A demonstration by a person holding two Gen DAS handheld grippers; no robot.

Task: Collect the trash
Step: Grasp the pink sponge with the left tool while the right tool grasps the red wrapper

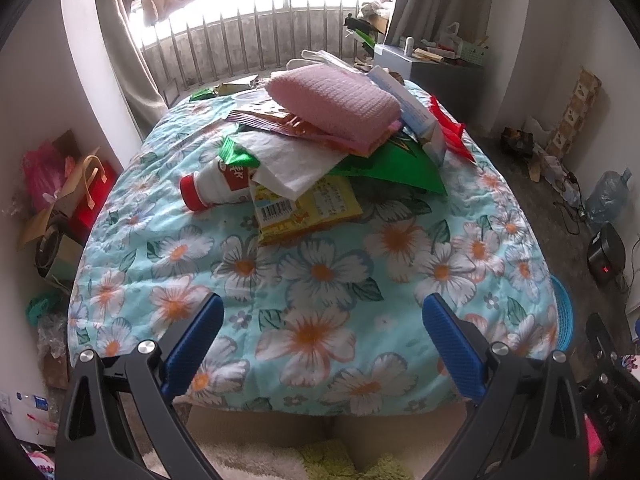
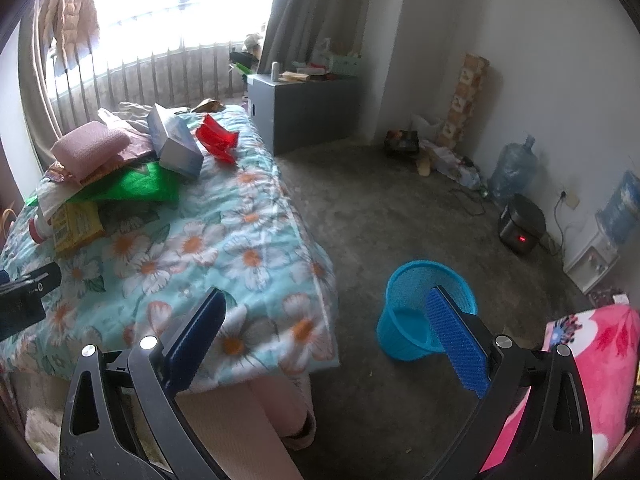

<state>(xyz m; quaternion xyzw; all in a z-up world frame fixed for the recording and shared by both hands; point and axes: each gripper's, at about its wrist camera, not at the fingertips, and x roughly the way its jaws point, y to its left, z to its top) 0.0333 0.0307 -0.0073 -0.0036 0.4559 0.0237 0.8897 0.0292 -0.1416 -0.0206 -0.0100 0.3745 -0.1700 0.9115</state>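
Both wide-open, empty, the left hand-held gripper (image 1: 322,322) faces the trash pile (image 1: 320,148) while the right hand-held gripper (image 2: 324,320) hovers near the blue bin (image 2: 404,344), apparently readying pickup.

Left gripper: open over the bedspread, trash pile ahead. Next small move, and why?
Probably ease the left gripper forward toward the yellow packet, the nearest piece of the pile. Its fingers are spread and hold nothing, only bare floral bedspread lies between them, and the packet's barcode edge faces them. The blue bin waits empty on the floor by the bed.
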